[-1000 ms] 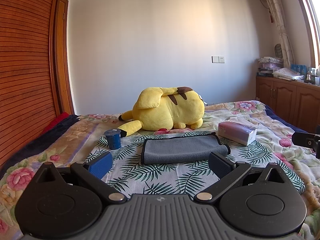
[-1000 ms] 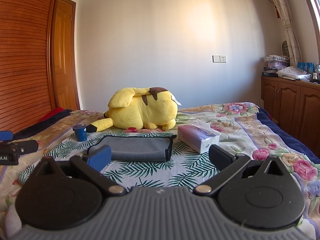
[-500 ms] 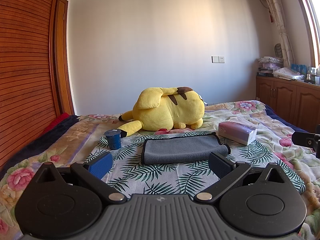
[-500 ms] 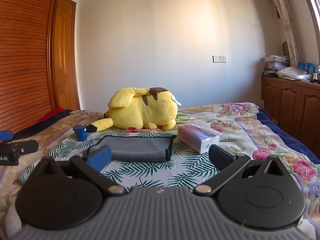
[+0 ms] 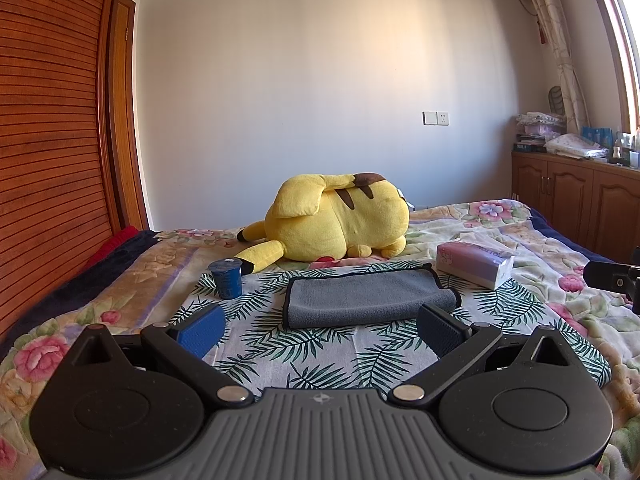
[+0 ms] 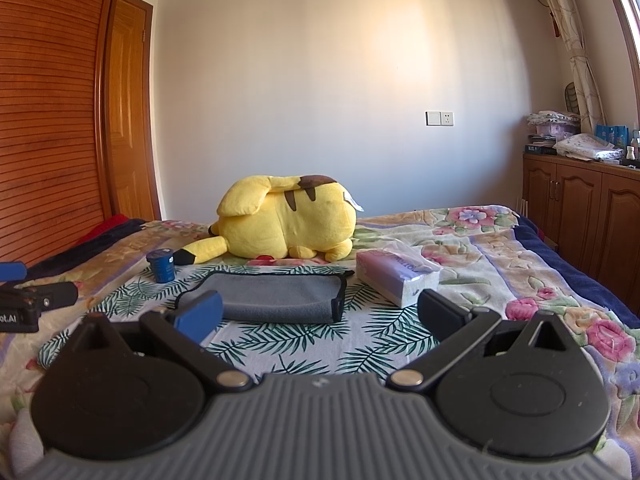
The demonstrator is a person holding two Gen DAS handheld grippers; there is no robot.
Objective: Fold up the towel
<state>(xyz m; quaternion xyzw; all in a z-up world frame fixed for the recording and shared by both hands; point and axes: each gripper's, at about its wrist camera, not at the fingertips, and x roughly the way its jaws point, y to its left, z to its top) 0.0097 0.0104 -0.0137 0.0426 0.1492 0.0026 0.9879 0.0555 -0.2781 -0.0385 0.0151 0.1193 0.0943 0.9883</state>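
Leaf-print cloth (image 5: pixel 320 356), grey towel (image 5: pixel 366 298) apparently folded; left tool (image 5: pixel 320 326), right tool (image 6: pixel 318 310) both spread wide, empty

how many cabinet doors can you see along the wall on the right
3 in the right wrist view: the far door, the middle door, the near door; more may be cut off.

Bright daylight from the window (image 5: pixel 624 40) at right, warm patch on the wall (image 6: pixel 400 60), soft shadows, sharp focus throughout, strong fisheye bending at the edges
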